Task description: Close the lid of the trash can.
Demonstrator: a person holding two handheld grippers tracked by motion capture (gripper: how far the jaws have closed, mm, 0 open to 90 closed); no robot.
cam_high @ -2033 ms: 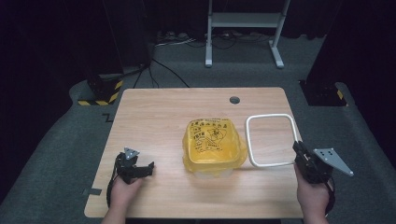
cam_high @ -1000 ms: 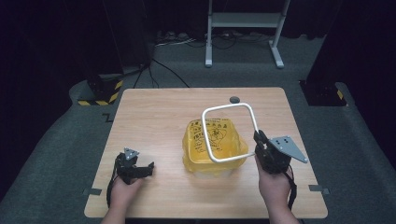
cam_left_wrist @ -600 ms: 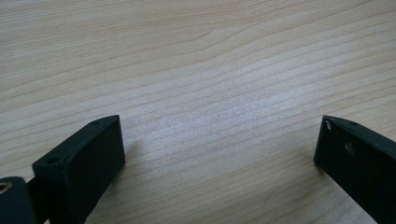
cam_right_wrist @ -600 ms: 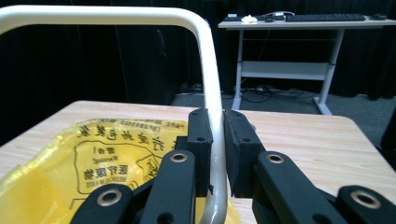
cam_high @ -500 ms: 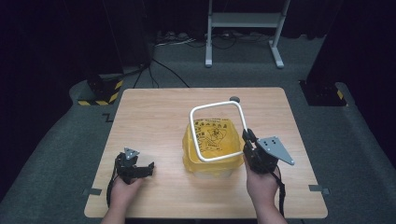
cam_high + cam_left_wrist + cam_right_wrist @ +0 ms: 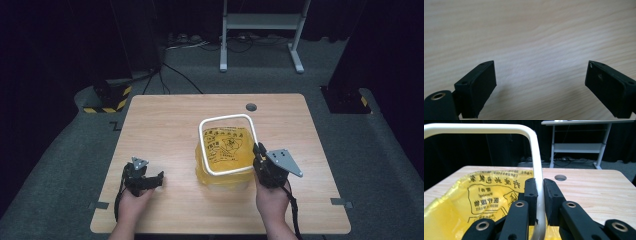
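The left gripper (image 6: 151,178) rests low on the pale, grained wooden table (image 6: 165,125), near its front left edge. Its jaws stand wide with bare wood between them, and have just been closing a little. Open tabletop lies all around it. In the middle sits a bin lined with a glossy yellow bag (image 6: 225,157) — black print, crumpled film. Over it hangs a smooth white frame (image 6: 227,145) with rounded corners, pinched at its right side by the right gripper (image 6: 258,151). The bin's walls are hidden under the bag.
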